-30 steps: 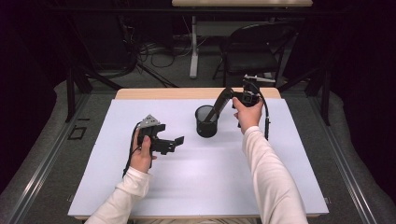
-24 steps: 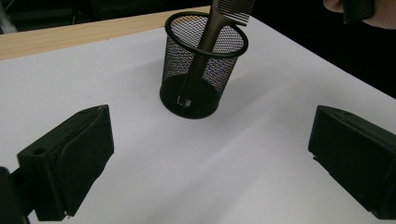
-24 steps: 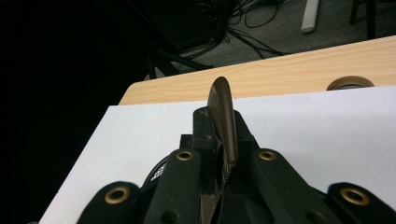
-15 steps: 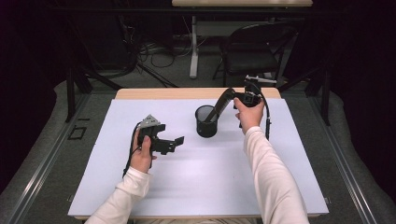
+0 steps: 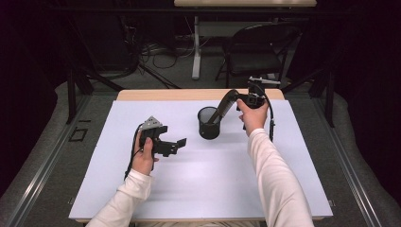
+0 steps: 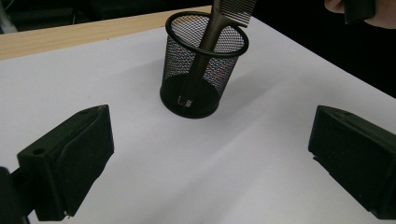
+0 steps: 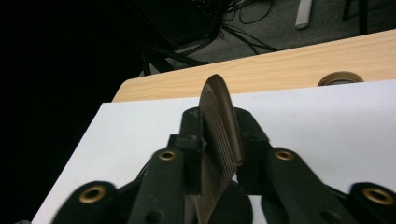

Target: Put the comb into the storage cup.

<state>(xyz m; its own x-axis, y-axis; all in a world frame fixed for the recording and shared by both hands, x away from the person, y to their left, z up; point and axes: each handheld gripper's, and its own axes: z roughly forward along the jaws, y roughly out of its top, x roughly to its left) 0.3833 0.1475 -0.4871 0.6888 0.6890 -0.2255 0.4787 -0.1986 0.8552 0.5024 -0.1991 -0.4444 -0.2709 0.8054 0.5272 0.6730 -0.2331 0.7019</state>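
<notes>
A brown comb (image 6: 205, 51) stands handle-down in a black mesh cup (image 5: 208, 124) at the middle of the far half of the white-topped table (image 5: 203, 189), its toothed end leaning out over the rim toward my right gripper (image 5: 226, 101). In the right gripper view the comb's teeth (image 7: 219, 140) sit edge-on between my two black jaws; these have just been opening, with a thin gap showing on one side of the comb, and on the other side I cannot tell whether the pad is off it. In the left gripper view the handle reaches to the floor of the cup, seen through the mesh, and the comb rests against the cup's rim.

My right hand (image 5: 253, 116) holds that gripper raised just beyond and to the right of the cup, its jaws angled down to the comb's top, a cable looping from it past my wrist.

My left gripper (image 5: 172, 146) hangs over the table to the left of the cup, well apart from it, in my left hand (image 5: 144, 156). Its jaws stand wide open, nothing between them, pointed toward the cup.

A strip of bare wood (image 5: 156, 94) runs along the table's far edge, and a dark chair (image 5: 257, 52) stands on the floor beyond
</notes>
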